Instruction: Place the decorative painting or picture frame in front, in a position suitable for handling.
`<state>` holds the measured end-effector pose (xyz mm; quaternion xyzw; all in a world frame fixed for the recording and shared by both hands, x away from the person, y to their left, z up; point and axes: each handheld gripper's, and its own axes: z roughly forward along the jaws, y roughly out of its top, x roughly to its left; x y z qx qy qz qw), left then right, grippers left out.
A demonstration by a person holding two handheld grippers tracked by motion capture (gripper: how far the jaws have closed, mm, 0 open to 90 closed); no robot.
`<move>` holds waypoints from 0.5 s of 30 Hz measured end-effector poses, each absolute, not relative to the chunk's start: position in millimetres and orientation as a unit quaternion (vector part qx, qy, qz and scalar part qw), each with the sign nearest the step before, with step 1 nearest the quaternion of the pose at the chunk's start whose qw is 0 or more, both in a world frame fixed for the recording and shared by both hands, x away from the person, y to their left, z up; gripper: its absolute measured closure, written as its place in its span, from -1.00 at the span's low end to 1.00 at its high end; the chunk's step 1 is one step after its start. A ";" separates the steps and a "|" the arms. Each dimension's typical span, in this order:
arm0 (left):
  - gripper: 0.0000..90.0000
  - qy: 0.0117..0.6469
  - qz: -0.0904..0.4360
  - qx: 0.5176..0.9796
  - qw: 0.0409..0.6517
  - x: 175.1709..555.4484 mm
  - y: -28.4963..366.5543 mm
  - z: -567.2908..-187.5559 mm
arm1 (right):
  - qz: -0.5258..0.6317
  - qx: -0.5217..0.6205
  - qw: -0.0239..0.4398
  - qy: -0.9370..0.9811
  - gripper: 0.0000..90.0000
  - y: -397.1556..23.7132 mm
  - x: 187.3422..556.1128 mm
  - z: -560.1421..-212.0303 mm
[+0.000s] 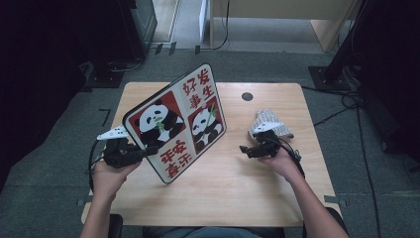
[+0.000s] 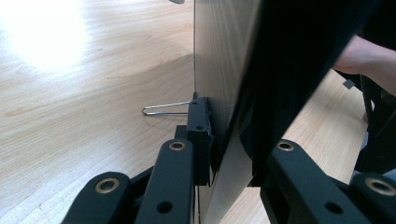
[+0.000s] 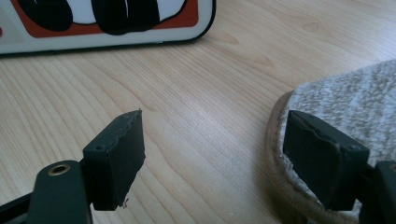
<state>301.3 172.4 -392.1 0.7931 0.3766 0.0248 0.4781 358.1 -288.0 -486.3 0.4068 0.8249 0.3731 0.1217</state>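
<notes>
A pale wooden counter [image 1: 233, 173] stands on grey carpet in a dim room, with dark equipment at both sides and cables trailing across the floor beyond it. At the near edge, a person holds a gripper in each hand. The left gripper [image 1: 141, 152] has its jaws clamped on the lower left edge of a panda board [image 1: 176, 121], a flat panel printed with two pandas and red characters, which stands tilted on its lower corner. In the left gripper view the panel's edge runs straight up between the two jaws, pressed on both sides, with a thin wire loop [image 2: 163, 108] lying on the wood just left of the left-hand jaw. The right gripper [image 1: 246, 149] hovers well apart from the board, its jaws parted with nothing between them. In the right gripper view bare wood fills the gap, and a grey woven mat [image 3: 345, 107] lies behind the right-hand jaw, its bound rim partly covered by that jaw. The board's bottom edge sits beyond the left-hand jaw, cut off by the top of that view. Much of the left gripper view is taken up by the panel's dark, shadowed face.
</notes>
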 end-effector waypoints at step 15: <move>0.76 0.381 0.027 0.793 0.474 300.6 171.4 -390.3 | 0.372 0.434 0.150 0.807 -0.50 -312.0 384.3 -464.6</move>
